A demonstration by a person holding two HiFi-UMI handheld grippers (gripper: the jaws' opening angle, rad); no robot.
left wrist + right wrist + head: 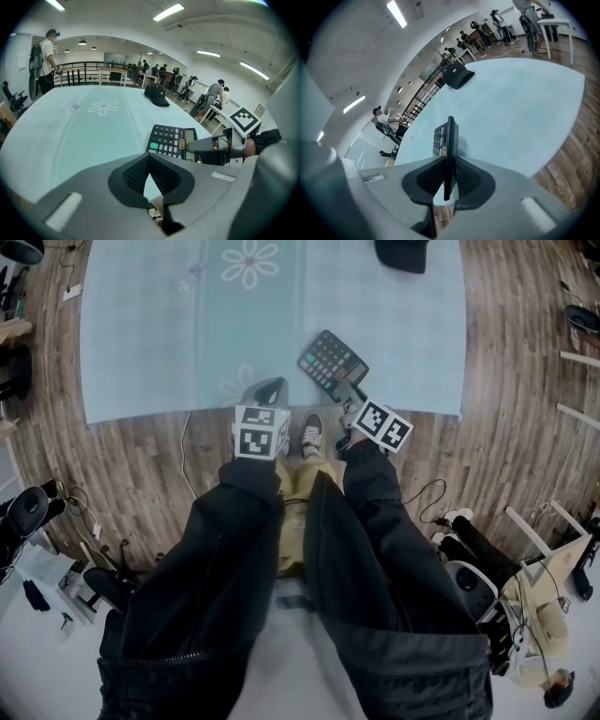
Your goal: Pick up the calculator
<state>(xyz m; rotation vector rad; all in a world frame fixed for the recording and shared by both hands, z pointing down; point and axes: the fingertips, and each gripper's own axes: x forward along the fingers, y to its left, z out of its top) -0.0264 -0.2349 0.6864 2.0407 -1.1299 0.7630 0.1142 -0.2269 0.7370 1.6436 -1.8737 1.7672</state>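
Note:
A black calculator (332, 364) with grey keys lies near the front edge of the light blue tablecloth (141, 334). My right gripper (349, 401) reaches its near corner from the right. In the right gripper view the calculator (446, 136) stands edge-on between the jaws of the right gripper (446, 161), both pads against its faces. My left gripper (271, 389) hovers at the cloth's edge just left of the calculator, apart from it. In the left gripper view the left gripper (149, 158) has its tips together with nothing in them, and the calculator (169, 140) lies ahead to the right.
A black cap (403, 253) sits at the far side of the cloth. A white flower print (249, 262) marks the cloth's middle. Below the cloth's edge are wooden floor, the person's shoes (311, 433) and cables (427, 498). People and desks stand in the background.

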